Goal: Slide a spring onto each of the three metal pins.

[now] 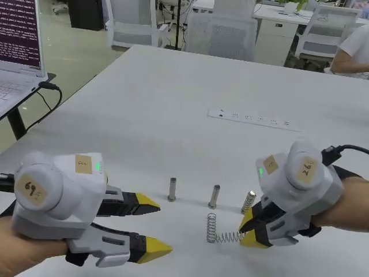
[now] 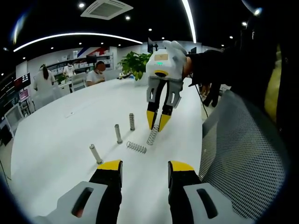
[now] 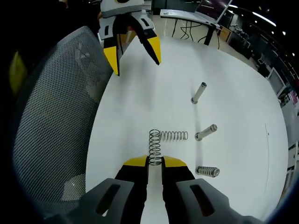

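Two bare pins (image 1: 172,189) near table (image 1: 173,104) edge; right hand-held gripper (image 3: 155,161) clamps spring (image 3: 155,144), left hand-held gripper (image 2: 145,164) gapes.

Near the front edge of the bench (image 1: 173,104), my right gripper (image 1: 245,232) covers the end of the held spring (image 1: 228,236) where the jaws pinch it, so I cannot see how many coils they bite. The housing of my left gripper (image 1: 164,226) runs off the head view's bottom edge. Off the bench's left edge the laptop (image 1: 20,46) is cut by the frame, its screen text too small to read.
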A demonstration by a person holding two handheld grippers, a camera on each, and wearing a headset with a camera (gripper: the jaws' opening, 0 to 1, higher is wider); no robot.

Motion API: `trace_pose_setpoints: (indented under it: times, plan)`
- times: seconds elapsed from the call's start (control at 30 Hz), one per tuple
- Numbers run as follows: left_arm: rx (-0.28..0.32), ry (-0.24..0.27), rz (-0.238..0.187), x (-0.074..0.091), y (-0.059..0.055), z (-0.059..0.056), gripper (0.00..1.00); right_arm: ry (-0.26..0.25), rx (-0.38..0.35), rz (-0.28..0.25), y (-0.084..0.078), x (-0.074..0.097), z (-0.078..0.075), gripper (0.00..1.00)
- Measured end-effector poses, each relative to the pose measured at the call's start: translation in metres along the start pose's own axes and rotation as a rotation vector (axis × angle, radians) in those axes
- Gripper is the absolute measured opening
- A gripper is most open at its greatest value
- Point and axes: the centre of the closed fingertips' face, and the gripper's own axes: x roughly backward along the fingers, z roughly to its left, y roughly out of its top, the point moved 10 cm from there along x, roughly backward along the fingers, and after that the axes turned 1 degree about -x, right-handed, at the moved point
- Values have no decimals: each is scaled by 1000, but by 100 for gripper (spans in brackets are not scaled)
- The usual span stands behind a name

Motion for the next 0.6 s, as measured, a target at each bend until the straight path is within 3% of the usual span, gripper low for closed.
trace_pose_setpoints:
  times: [0.3, 0.6]
  plan:
    - [-31, -45, -6, -12, 9, -2, 31, 2, 59, -58, 32, 12, 7, 8]
    - [-64, -70, -13, -21, 15, -6, 27, 6, 101, -74, 46, 18, 13, 8]
